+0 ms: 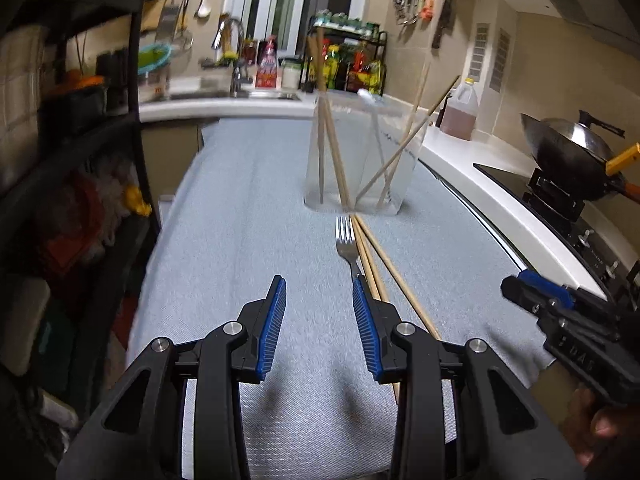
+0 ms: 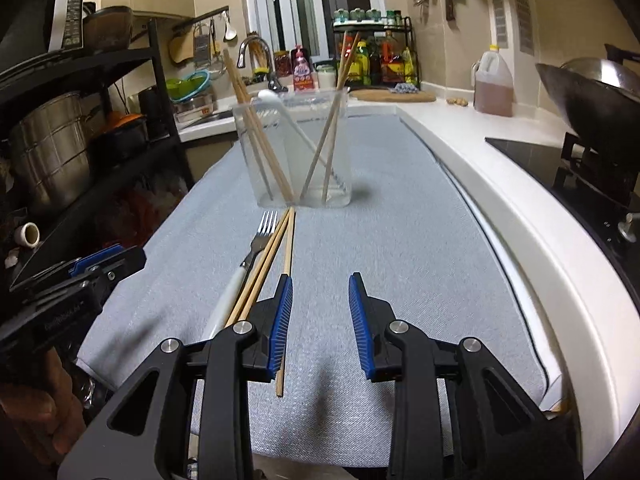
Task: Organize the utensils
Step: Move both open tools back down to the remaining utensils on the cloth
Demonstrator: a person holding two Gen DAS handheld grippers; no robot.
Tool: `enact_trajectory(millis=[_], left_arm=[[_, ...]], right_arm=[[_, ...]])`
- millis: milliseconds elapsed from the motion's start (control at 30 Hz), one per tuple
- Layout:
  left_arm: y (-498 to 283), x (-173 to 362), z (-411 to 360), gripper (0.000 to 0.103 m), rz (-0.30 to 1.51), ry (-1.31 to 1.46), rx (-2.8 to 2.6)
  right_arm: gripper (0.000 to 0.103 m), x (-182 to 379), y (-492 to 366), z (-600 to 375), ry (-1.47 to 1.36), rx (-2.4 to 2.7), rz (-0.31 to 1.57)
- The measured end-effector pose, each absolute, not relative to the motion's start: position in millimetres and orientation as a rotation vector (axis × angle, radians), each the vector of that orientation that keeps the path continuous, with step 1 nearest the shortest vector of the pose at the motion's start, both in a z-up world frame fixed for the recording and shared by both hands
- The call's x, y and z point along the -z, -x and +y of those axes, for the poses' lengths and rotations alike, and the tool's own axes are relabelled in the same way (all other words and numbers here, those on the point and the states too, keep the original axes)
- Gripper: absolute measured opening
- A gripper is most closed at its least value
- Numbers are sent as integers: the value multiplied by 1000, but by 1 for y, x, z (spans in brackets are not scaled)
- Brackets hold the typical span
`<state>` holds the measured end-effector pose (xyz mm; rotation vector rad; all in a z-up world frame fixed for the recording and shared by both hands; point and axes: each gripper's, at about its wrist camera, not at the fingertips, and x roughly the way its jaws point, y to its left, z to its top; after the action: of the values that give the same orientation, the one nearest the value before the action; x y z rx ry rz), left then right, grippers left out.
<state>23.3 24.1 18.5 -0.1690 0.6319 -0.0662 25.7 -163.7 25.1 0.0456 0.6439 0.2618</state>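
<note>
Utensils lay on the grey cloth [image 1: 248, 208] covering your worktop: a fork [image 1: 346, 240] with a white handle and three loose chopsticks [image 1: 384, 264], just below the middle of both frames, their tips nearly touching the clear holder [image 1: 360, 156]. That holder stood upright at centre, above them, with more chopsticks and a white spoon [image 2: 276, 100] leaning inside.

Your left tongs [image 1: 319, 280] filled the lower part of the left view, jaws partly apart with only bare cloth between them; the right-hand pad sat over the fork's handle in the picture, though I cannot tell whether it touched. Your right tongs [image 2: 321, 278] were likewise partly open and holding nothing, the left-hand pad overlapping one chopstick lying on the cloth.

A wok [image 1: 572, 140] sat on the stove at the right edge, an oil jug [image 2: 494, 84] behind it.
</note>
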Motion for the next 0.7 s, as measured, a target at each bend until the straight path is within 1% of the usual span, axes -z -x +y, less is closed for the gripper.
enact_trajectory(millis=[200,533,600,633,700], left_arm=[[-31,6,5,34,719,178,138],[-39,24,-16,27,764,148,164],[-39,27,-20,27,775,130,173],[-40,29,-22,27,789,116,175],[-39,31,-24,26,794,95,162]], right_arm=[[29,6,-33,-150,-37,-314,736],[25,28,-31,-138,-16,-341,769],[20,31,-31,-135,-1,-346,778],[20,33,-32,-134,9,-345,785],[12,35,-31,-134,19,-339,778]])
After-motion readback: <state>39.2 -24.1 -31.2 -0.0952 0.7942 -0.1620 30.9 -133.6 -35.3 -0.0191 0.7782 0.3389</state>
